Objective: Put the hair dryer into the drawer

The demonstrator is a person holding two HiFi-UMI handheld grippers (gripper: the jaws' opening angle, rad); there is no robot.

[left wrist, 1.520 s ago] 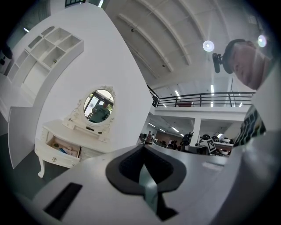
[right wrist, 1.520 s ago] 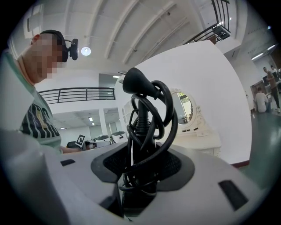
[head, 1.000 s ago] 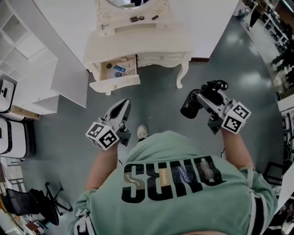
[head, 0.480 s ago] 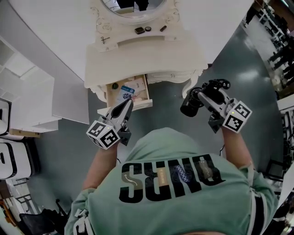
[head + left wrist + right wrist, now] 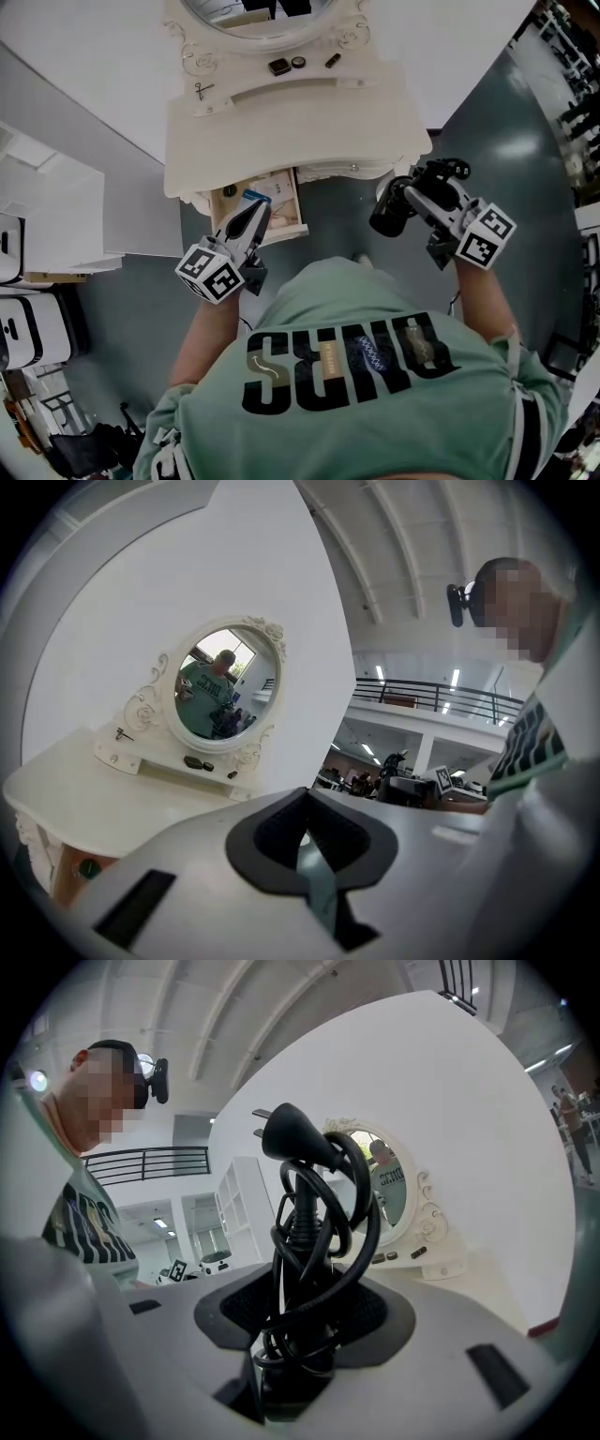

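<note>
In the head view a black hair dryer (image 5: pixel 396 208), its cord wound round it, hangs in my right gripper (image 5: pixel 424 194), which is shut on it right of the dressing table (image 5: pixel 281 127). The right gripper view shows the coiled cord and plug (image 5: pixel 314 1213) standing up between the pads of the right gripper (image 5: pixel 300 1335). Under the table's left side the drawer (image 5: pixel 286 231) is pulled out. My left gripper (image 5: pixel 257 212) is shut with nothing in it, its tips over the drawer's front part. The left gripper (image 5: pixel 305 827) points level at the oval mirror (image 5: pixel 217 688).
A blue-and-white packet (image 5: pixel 257 198) and papers lie in the drawer. Small dark items (image 5: pixel 279 66) sit on the table's shelf below the mirror (image 5: pixel 253 7). White shelving (image 5: pixel 47 220) stands to the left, a table leg (image 5: pixel 403 169) near the hair dryer, an office chair (image 5: pixel 94 448) bottom left.
Both grippers have come closer to the dressing table, which now lies nearer in the head view. The left gripper's tips have reached over the open drawer. The hair dryer is still held.
</note>
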